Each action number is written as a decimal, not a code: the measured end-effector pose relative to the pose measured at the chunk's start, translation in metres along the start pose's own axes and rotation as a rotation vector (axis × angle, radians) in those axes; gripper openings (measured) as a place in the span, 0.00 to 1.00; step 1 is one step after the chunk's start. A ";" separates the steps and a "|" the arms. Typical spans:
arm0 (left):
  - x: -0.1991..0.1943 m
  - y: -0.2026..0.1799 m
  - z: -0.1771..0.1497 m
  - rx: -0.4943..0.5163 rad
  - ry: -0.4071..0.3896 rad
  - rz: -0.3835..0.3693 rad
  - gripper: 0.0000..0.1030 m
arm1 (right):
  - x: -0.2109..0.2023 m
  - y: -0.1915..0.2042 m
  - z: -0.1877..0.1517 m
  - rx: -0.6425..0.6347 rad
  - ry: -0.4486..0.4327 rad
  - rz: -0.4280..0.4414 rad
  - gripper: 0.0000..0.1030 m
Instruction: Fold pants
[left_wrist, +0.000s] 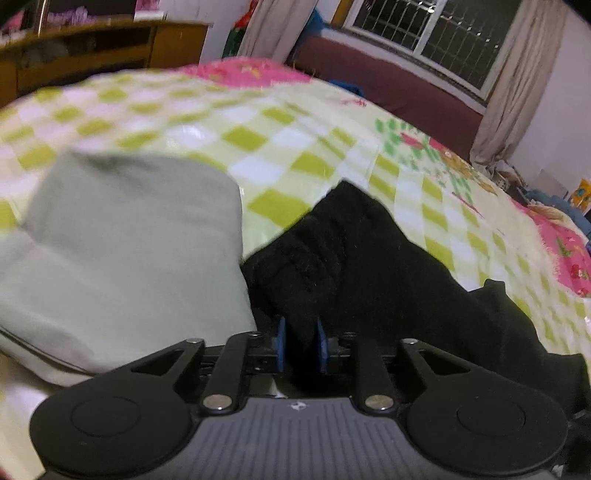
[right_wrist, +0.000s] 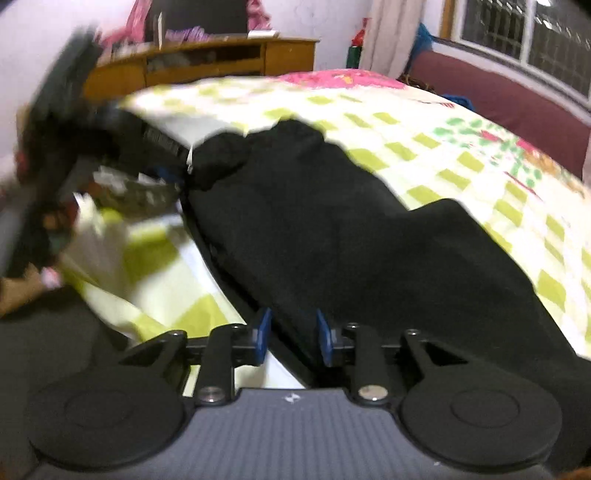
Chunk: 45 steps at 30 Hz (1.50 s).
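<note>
Black pants (left_wrist: 369, 266) lie crumpled on a green-and-white checked bedspread (left_wrist: 258, 122). In the left wrist view, my left gripper (left_wrist: 301, 343) is shut on a bunch of the black cloth, which fills the narrow gap between its blue pads. In the right wrist view, the pants (right_wrist: 314, 221) stretch from the near edge up to the blurred left gripper (right_wrist: 181, 170), which has their far end pinched. My right gripper (right_wrist: 291, 339) stands open at the near end. The cloth's edge lies between its pads, with bedspread (right_wrist: 443, 147) showing beside the left pad.
A pale green folded cloth (left_wrist: 122, 251) lies just left of the pants. A wooden desk (right_wrist: 207, 62) stands behind the bed. A maroon bench (left_wrist: 406, 85) runs under the window on the right. Pink patterned bedding (left_wrist: 569, 254) borders the bedspread.
</note>
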<state>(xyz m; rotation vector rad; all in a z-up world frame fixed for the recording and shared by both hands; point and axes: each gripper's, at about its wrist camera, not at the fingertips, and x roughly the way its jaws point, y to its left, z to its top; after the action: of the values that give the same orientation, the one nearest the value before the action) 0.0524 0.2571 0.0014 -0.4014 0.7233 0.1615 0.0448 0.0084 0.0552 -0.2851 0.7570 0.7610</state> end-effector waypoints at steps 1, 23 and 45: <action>-0.006 -0.002 -0.001 0.013 -0.017 0.019 0.36 | -0.014 -0.010 0.003 0.034 -0.025 0.021 0.31; 0.083 -0.065 0.006 0.193 -0.070 0.010 0.44 | 0.098 -0.226 0.058 0.559 0.103 0.241 0.08; 0.012 -0.153 -0.030 0.329 -0.035 -0.125 0.51 | -0.153 -0.138 -0.127 0.444 -0.044 -0.558 0.42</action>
<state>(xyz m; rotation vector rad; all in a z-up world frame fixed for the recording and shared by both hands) 0.0856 0.1050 0.0186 -0.1282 0.6742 -0.0692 0.0042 -0.2302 0.0701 -0.0669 0.7364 0.0637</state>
